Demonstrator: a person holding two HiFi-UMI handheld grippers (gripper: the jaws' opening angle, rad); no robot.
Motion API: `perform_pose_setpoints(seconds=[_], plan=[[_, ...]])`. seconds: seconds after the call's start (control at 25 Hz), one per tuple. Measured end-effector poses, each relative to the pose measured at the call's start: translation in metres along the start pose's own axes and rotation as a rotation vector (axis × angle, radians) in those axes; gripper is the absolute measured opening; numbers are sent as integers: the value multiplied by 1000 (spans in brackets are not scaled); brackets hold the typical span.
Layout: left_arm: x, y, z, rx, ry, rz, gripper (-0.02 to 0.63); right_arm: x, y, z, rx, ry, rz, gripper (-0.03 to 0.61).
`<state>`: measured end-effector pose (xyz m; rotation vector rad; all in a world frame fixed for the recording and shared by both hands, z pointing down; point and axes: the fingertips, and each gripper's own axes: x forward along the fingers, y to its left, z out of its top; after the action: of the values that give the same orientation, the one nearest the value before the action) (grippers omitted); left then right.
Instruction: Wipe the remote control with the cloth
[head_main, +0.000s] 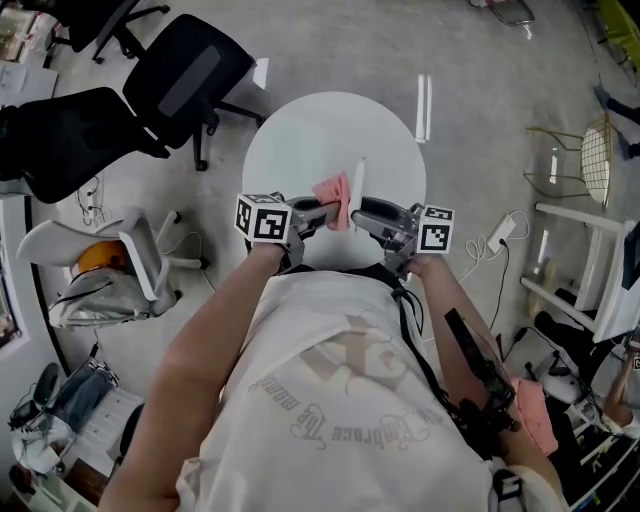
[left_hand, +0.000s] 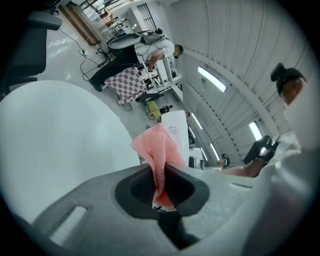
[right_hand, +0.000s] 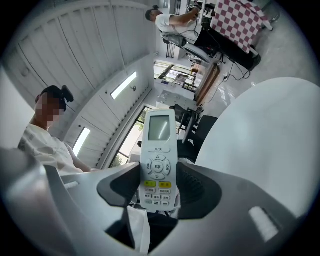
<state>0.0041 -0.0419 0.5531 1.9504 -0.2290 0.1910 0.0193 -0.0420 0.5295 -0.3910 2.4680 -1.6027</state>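
Over the near edge of the round white table (head_main: 300, 140), both grippers meet tip to tip. My left gripper (head_main: 318, 212) is shut on a pink cloth (head_main: 333, 191), which sticks up bunched from its jaws (left_hand: 159, 150). My right gripper (head_main: 366, 212) is shut on the lower end of a white remote control (right_hand: 158, 160), held upright with its screen and buttons facing the right gripper view. From the head view the remote (head_main: 357, 188) is seen edge-on, right beside the cloth. In the left gripper view the remote's plain back (left_hand: 176, 134) stands just behind the cloth; whether they touch I cannot tell.
A black office chair (head_main: 190, 75) and a white chair (head_main: 130, 260) stand left of the table. On the floor to the right are a power strip (head_main: 500, 232) and a wire-frame chair (head_main: 590, 160). Desks and a person are far across the room.
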Motion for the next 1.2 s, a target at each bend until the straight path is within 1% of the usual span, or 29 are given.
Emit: perform_pose_setpoints(seconds=[0.16, 0.32, 0.52, 0.64, 0.8, 1.08, 1.2], plan=[[-2, 4, -11, -23, 37, -12, 18, 2, -5, 9, 13, -45, -5, 230], [-2, 7, -9, -41, 24, -10, 18, 4, -6, 6, 16, -20, -5, 230], [-4, 6, 18, -50, -56, -29, 18, 8, -6, -12, 15, 56, -4, 230], [-5, 6, 34, -47, -90, -35, 18, 11, -5, -22, 16, 90, 4, 230], [-9, 8, 47, -77, -147, -37, 18, 14, -1, -35, 12, 147, 18, 230], [-32, 27, 62, -107, -283, 29, 18, 12, -17, -61, 6, 284, -13, 230], [-43, 33, 56, -111, -311, 65, 18, 11, -28, -69, -2, 339, -50, 230]])
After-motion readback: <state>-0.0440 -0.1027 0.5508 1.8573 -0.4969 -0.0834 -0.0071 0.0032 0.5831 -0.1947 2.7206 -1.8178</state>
